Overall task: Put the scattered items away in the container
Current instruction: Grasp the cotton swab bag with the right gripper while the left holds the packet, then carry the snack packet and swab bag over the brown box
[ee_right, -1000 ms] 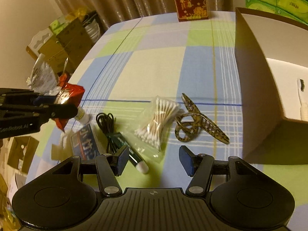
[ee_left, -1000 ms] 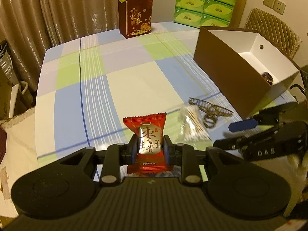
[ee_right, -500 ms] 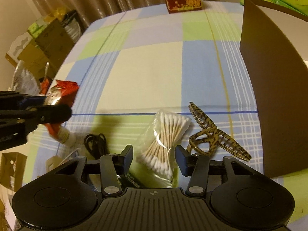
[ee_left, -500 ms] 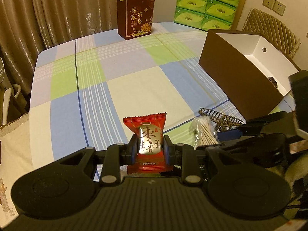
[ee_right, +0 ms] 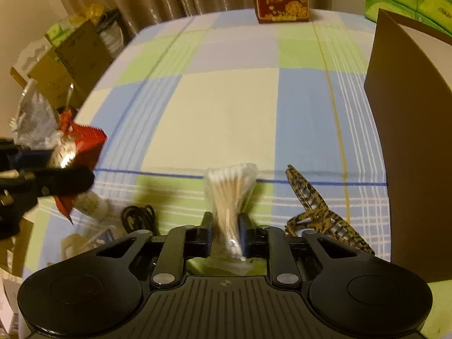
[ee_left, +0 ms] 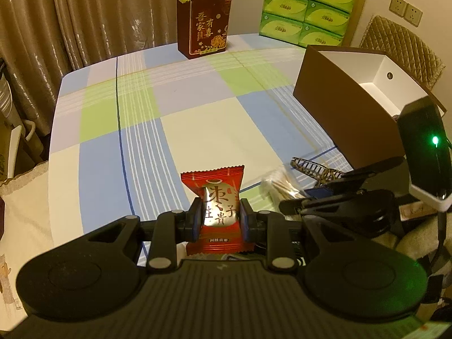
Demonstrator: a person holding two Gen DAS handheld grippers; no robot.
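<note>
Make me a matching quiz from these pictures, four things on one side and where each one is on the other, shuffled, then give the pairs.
Things:
1. red snack packet
2. cotton swabs
3. hair claw
4. brown box

Places:
A. lying on the tablecloth, right of the swabs
B. pinched in the right gripper
C. standing open at the table's right side
D. pinched in the left gripper

Pairs: 1-D, 2-B, 3-A, 4-C

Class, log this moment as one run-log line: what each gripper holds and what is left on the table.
left gripper: shut on red candy packet | right gripper: shut on cotton swab bag | hair claw: on table | brown box: open
</note>
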